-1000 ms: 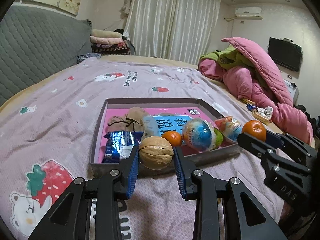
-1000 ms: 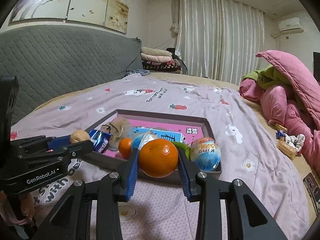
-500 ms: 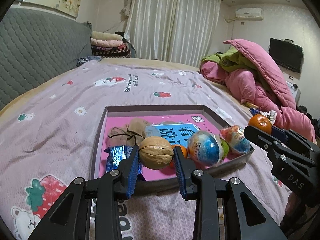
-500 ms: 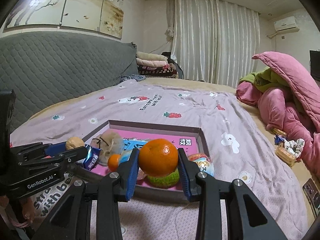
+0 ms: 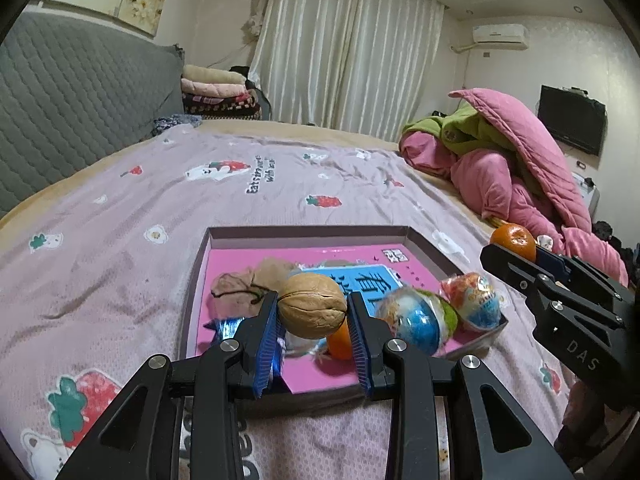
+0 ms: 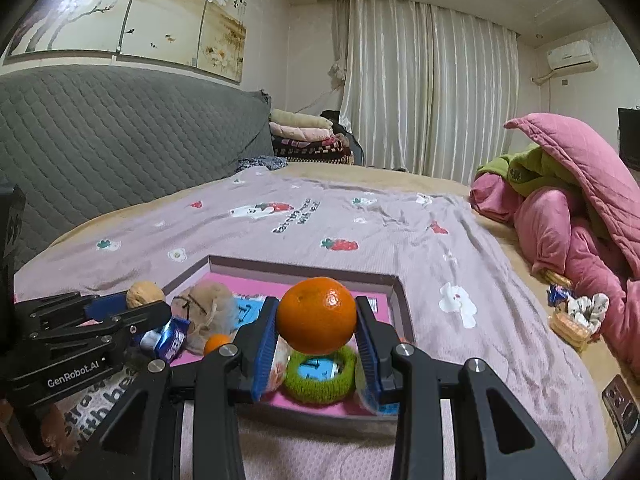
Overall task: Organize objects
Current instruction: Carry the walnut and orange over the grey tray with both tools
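1. Gripping a walnut (image 5: 312, 311), the left gripper (image 5: 313, 334) hangs over the near end of the shallow box (image 5: 304, 233) on the bedspread (image 5: 120, 216); both blue pads press the shell.
2. Inside the box lie a tan cloth pouch (image 5: 256, 284), a small orange (image 5: 340, 343), two wrapped toy eggs (image 5: 414, 326) and a green ring (image 6: 322, 372).
3. Clamped on a tangerine (image 6: 317, 321), the right gripper (image 6: 317, 344) hangs above the box's near right corner.

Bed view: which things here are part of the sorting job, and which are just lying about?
Job:
walnut in the left gripper
orange in the right gripper
tray
small orange
toy eggs
green hair tie

Lying about:
pink quilt
folded blankets
curtains
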Motion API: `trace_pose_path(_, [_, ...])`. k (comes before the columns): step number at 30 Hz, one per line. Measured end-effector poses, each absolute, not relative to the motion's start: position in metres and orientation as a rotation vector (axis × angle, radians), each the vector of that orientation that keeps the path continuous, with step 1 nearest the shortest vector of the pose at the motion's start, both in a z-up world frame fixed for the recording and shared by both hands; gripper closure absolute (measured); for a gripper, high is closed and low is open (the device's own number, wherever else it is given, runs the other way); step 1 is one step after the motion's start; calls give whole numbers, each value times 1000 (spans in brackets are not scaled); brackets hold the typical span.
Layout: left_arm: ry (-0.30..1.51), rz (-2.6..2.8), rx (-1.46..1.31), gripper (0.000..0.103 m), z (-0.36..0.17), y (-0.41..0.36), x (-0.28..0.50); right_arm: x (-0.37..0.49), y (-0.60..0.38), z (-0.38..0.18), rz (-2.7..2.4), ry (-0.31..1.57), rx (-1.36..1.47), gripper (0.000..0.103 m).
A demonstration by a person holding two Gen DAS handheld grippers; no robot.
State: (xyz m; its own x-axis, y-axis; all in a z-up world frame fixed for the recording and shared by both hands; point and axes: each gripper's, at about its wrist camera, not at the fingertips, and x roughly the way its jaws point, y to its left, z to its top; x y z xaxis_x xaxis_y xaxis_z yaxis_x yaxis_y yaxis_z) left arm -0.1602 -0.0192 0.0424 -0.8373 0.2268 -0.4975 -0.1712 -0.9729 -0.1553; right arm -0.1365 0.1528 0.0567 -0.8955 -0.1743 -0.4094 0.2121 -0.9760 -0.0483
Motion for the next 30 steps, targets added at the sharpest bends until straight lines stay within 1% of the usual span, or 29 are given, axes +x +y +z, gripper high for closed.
trace_pose_path(7, [-171,2834,-762,69,50,-24,-174,-151,151,63,-2883,141,591,66])
trace_pose_path(19, [-159,2811,-843,69,38,-22,-181,-152,154,56,-2884,153,617,65])
trace_pose_path(30, [-104,2757,-947,69,19,-15,-178,-153,162,35,-2856,174,745,66])
